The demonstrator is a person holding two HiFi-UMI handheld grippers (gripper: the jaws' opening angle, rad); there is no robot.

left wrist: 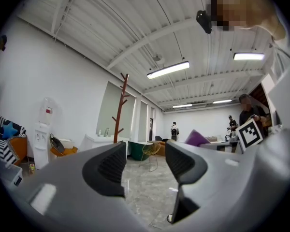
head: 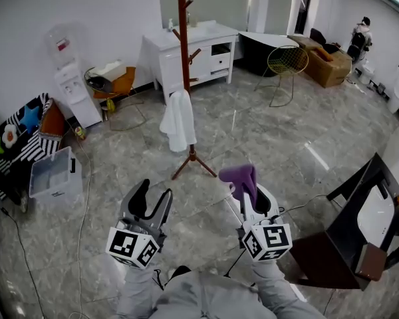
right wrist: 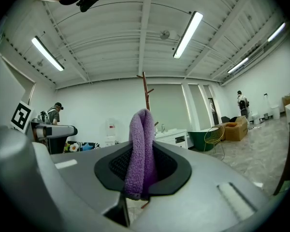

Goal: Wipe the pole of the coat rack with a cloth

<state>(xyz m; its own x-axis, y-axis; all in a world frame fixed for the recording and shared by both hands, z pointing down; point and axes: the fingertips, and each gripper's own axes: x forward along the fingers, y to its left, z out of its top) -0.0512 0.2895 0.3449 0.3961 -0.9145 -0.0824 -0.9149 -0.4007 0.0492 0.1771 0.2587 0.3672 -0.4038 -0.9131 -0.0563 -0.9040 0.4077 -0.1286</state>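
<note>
The brown wooden coat rack (head: pixel 184 52) stands on the marble floor ahead of me, its pole rising past the top of the head view, with a white garment (head: pixel 178 120) hung low on it. It also shows far off as the coat rack (left wrist: pixel 120 111) and coat rack (right wrist: pixel 145 93). My right gripper (head: pixel 247 190) is shut on a folded purple cloth (head: pixel 241 177), which sticks up between the pads as the cloth (right wrist: pixel 141 153). My left gripper (head: pixel 150 203) is open and holds nothing, seen as the gripper (left wrist: pixel 144 166). Both grippers are well short of the rack.
A white cabinet (head: pixel 189 53) stands behind the rack. A water dispenser (head: pixel 71 78), an orange chair (head: pixel 116 88) and a clear bin (head: pixel 54 175) are at left. A gold wire chair (head: pixel 286 64) is at the back right, a dark desk (head: pixel 359 231) at near right. A cable (head: pixel 86 198) trails over the floor.
</note>
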